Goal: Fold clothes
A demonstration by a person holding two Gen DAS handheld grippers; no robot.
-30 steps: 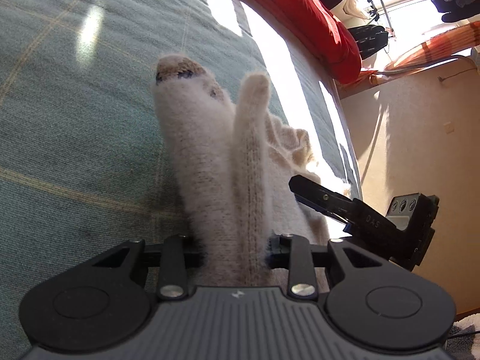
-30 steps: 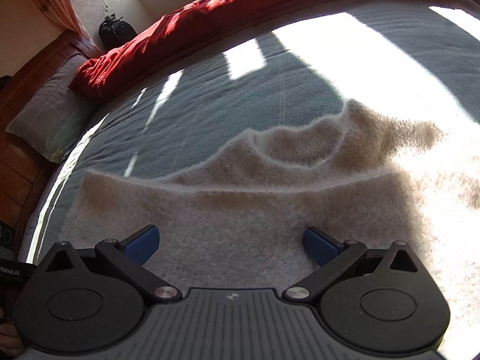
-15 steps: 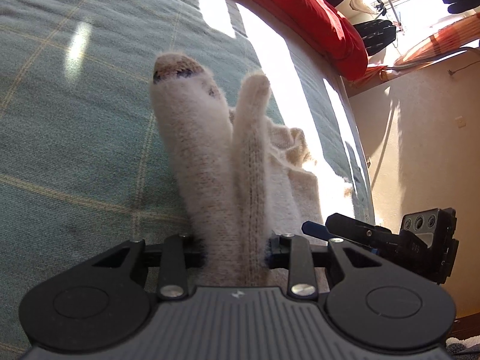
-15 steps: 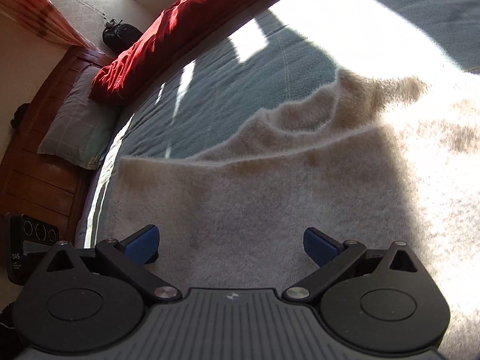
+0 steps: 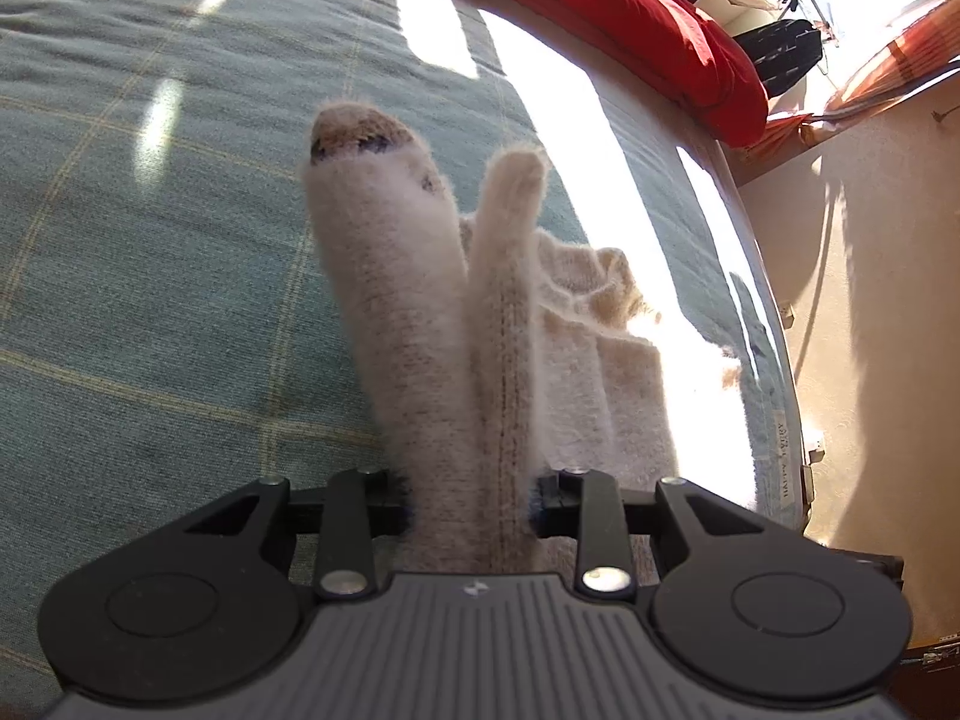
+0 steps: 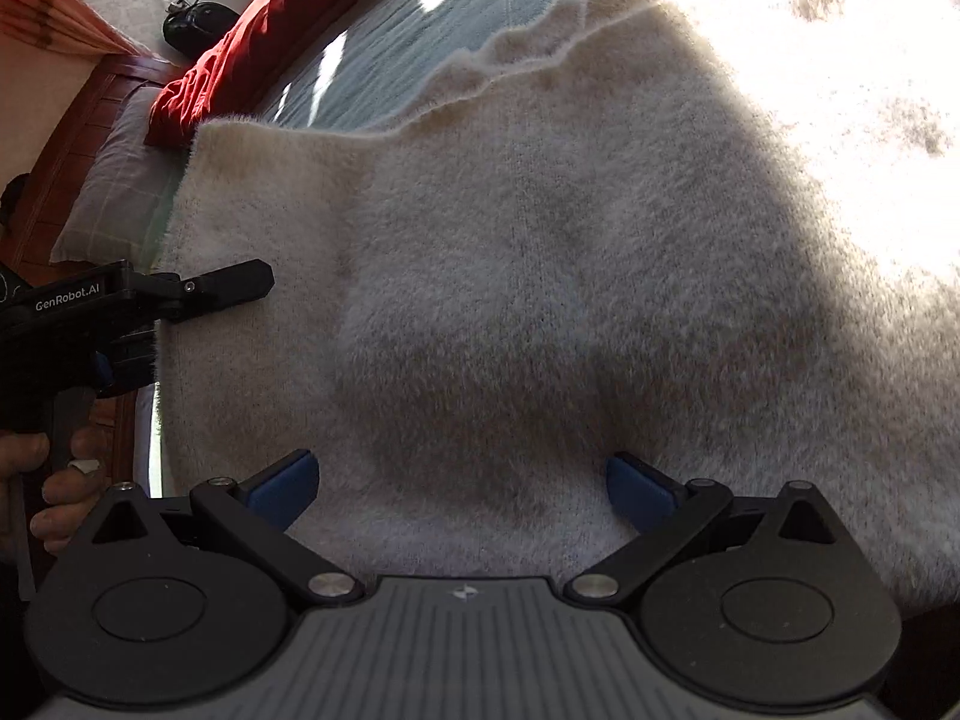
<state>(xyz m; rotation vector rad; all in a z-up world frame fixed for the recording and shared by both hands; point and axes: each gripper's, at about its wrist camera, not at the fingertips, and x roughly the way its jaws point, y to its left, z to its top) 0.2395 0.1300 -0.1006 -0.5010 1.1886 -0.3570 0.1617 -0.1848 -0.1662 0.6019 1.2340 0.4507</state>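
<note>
A fuzzy cream sweater (image 6: 540,252) lies spread on the teal bedspread (image 5: 150,276). My left gripper (image 5: 471,501) is shut on a bunched fold of the sweater (image 5: 444,360), which stands up between its fingers in the left wrist view. The rest of the garment trails to the right into bright sunlight. My right gripper (image 6: 462,489) is open, its blue pads (image 6: 282,483) wide apart just above the sweater's flat body, with nothing between them. The left gripper (image 6: 240,282) also shows at the left of the right wrist view, at the sweater's edge, held by a hand (image 6: 36,480).
A red duvet (image 5: 630,18) is heaped along the far side of the bed. A pillow (image 6: 114,192) and wooden headboard (image 6: 66,138) sit at the bed's end. The bed's edge (image 5: 774,396) drops to a tan floor (image 5: 870,300).
The right gripper has moved in low over the sweater, which now fills its view, and has left the left wrist view. The left gripper keeps its hold on the fold.
</note>
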